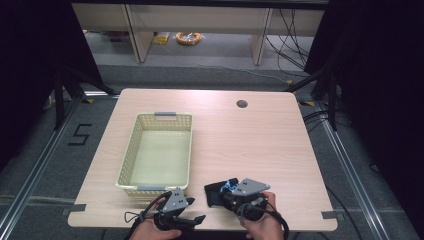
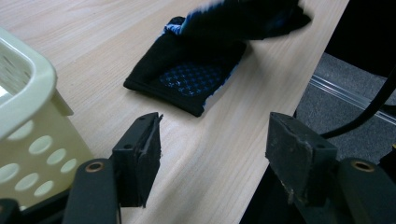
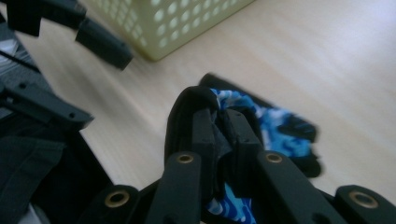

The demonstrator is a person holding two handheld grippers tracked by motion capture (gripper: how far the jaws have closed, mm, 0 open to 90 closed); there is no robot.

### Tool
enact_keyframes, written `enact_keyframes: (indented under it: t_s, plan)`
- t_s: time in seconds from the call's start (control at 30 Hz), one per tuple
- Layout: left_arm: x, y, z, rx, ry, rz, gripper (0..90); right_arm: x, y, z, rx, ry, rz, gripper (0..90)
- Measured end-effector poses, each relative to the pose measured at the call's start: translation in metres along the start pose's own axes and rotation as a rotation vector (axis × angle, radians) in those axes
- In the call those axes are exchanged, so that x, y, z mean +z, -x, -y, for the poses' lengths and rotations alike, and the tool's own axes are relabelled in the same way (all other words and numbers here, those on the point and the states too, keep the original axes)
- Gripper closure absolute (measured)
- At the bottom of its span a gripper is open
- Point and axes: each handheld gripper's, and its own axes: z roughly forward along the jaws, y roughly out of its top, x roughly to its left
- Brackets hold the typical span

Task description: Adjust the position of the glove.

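— Gripping what, that right gripper [image 3: 223,122]?
— Pinching a fold of the black and blue glove [image 1: 216,192], jaws nearly together, cloth bunched between the pads. Seen in the right gripper view wrapping over the left jaw tip.
— And the glove's place?
— Lying on the table [image 1: 260,145] near its front edge, just right of the pale yellow basket [image 1: 131,150], one end lifted by the grip. Dotted palm side showing in the left gripper view, cuff flat on the wood.
— Left gripper [image 2: 212,140]?
— Standing well apart at the jaws, nothing between them, aimed toward the glove over bare tabletop. Held beside the basket's near corner; touching it or not, hard to tell from here.
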Motion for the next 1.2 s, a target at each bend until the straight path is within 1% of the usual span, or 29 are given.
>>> enact_keyframes:
  t_s: [0.03,0.07,0.1,0.2,0.23,0.27,0.3,0.4,0.43,0.47,0.5,0.53,0.57,0.6,0.67,0.7,0.73,0.77,0.8,0.83,0.87,0.9,0.93,0.97,1.0,1.03,1.1,1.17,1.2]
  plan:
    - [0.001,0.0,0.001,0.023,-0.002,0.008,35.7,0.008,-0.006,0.002,-0.015,-0.024,-0.016,83.7]
    - [0.001,0.0,0.001,0.023,-0.002,0.008,36.1,0.008,-0.006,0.002,-0.015,-0.024,-0.016,83.7]
    - [0.002,0.0,0.002,0.022,-0.024,0.0,36.4,0.015,-0.01,0.004,-0.033,-0.049,-0.013,83.6]
    - [0.004,0.001,0.002,0.027,-0.009,0.014,37.8,0.021,-0.013,0.005,-0.034,-0.037,-0.012,83.3]
    - [0.006,0.002,0.003,-0.002,-0.011,0.022,38.0,0.023,-0.012,0.004,-0.052,-0.05,-0.022,82.8]
    - [0.006,0.002,0.003,-0.002,-0.011,0.022,38.3,0.023,-0.012,0.004,-0.052,-0.05,-0.022,82.8]
    - [0.008,-0.001,0.003,-0.039,-0.029,0.053,38.3,0.024,-0.012,0.004,-0.054,-0.065,-0.014,82.1]
    - [0.009,0.0,0.004,-0.029,-0.035,0.041,38.7,0.028,-0.014,0.005,-0.048,-0.065,-0.026,81.2]
    - [0.01,-0.001,0.004,-0.028,-0.036,0.04,38.7,0.03,-0.015,0.007,-0.04,-0.052,-0.028,80.7]
    - [0.011,0.0,0.004,-0.042,-0.029,0.048,39.0,0.03,-0.016,0.007,-0.043,-0.07,-0.043,79.1]
    - [0.011,-0.001,0.004,-0.041,-0.028,0.048,39.1,0.032,-0.017,0.008,-0.036,-0.057,-0.045,78.5]
    - [0.011,-0.002,0.004,-0.026,-0.025,0.046,39.1,0.032,-0.017,0.008,-0.029,-0.059,-0.051,77.6]
    - [0.01,-0.003,0.004,-0.016,-0.039,0.042,39.3,0.031,-0.016,0.008,-0.019,-0.071,-0.069,76.3]
    - [0.011,-0.003,0.004,-0.011,-0.037,0.044,39.6,0.031,-0.015,0.008,-0.026,-0.06,-0.076,74.4]
    - [0.011,-0.003,0.004,-0.014,-0.037,0.039,39.9,0.03,-0.015,0.008,-0.021,-0.046,-0.086,72.8]
    - [0.011,-0.002,0.005,-0.028,-0.034,0.041,39.9,0.025,-0.012,0.008,-0.019,-0.01,-0.088,68.5]
    - [0.011,-0.002,0.005,-0.028,-0.034,0.041,39.9,0.025,-0.012,0.008,-0.019,-0.01,-0.088,68.5]
    - [0.012,0.0,0.005,-0.032,-0.026,0.047,39.9,0.014,-0.007,0.007,-0.044,0.032,-0.099,68.4]
    - [0.012,0.0,0.005,-0.032,-0.026,0.047,40.0,0.008,-0.004,0.008,-0.04,0.049,-0.072,68.1]
    - [0.012,0.0,0.005,-0.011,-0.025,0.045,40.1,0.001,0.001,0.009,-0.057,0.067,-0.05,67.8]
    - [0.012,0.0,0.005,-0.011,-0.025,0.045,40.1,0.001,0.001,0.009,-0.057,0.067,-0.05,67.8]
    - [0.013,0.001,0.005,-0.032,-0.03,0.046,40.2,-0.01,0.015,0.014,-0.046,0.066,0.012,67.4]
    - [0.013,0.001,0.005,-0.032,-0.03,0.046,40.3,-0.01,0.015,0.014,-0.046,0.066,0.012,67.4]
    - [0.014,-0.001,0.004,-0.003,-0.041,0.032,40.4,-0.017,0.032,0.022,-0.01,0.059,0.04,67.2]
    - [0.014,0.0,0.003,-0.005,-0.032,0.039,40.3,-0.018,0.038,0.027,0.015,0.057,0.04,66.4]
    - [0.015,0.0,0.002,-0.007,-0.034,0.036,40.4,-0.018,0.043,0.031,0.015,0.057,0.052,65.8]
    - [0.017,0.001,0.001,-0.012,-0.028,0.043,41.0,-0.017,0.047,0.035,0.032,0.044,0.055,65.5]
    - [0.021,0.002,-0.003,0.014,-0.032,0.041,42.3,-0.01,0.054,0.041,0.042,0.012,0.036,64.4]
    - [0.021,0.002,-0.003,0.014,-0.032,0.041,43.1,-0.01,0.054,0.041,0.042,0.012,0.036,64.4]
